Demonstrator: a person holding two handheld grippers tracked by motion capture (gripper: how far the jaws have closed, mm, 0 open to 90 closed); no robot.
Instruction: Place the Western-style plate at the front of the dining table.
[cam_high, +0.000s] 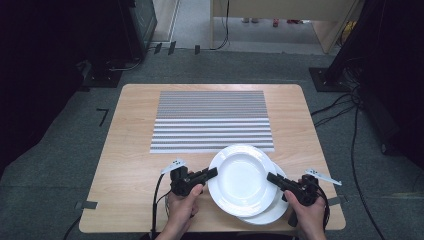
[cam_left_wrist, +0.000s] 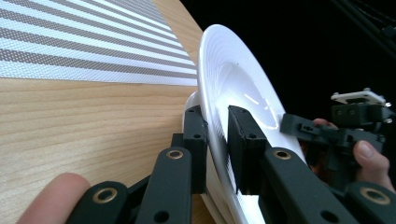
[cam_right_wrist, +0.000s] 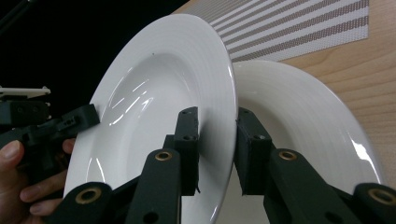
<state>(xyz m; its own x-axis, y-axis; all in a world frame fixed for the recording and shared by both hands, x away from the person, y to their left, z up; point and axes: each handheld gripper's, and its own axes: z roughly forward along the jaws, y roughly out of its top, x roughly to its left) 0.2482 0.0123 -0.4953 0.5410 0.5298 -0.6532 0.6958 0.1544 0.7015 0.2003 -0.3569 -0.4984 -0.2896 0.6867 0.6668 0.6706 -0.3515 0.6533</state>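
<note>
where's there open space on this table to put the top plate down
The striped placemat is bare, and so is the wood left of it and right of it. The near edge is crowded: the top plate, the lower plate and both tools.

Glossy plates on matt wood

The top plate (cam_high: 242, 177) looks like glazed white china; the table (cam_high: 130, 150) is pale smooth wood grain, the striped mat (cam_high: 212, 120) a woven weave.

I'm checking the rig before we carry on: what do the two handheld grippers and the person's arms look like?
Both the left gripper and the right gripper are matt black, with two blocky jaws on linked bars joined by brass-ringed pivots. Each carries a pale three-cornered plate on top and trails a black cable toward the table's near edge. The forearms are bare, with no sleeves or gloves visible.
</note>
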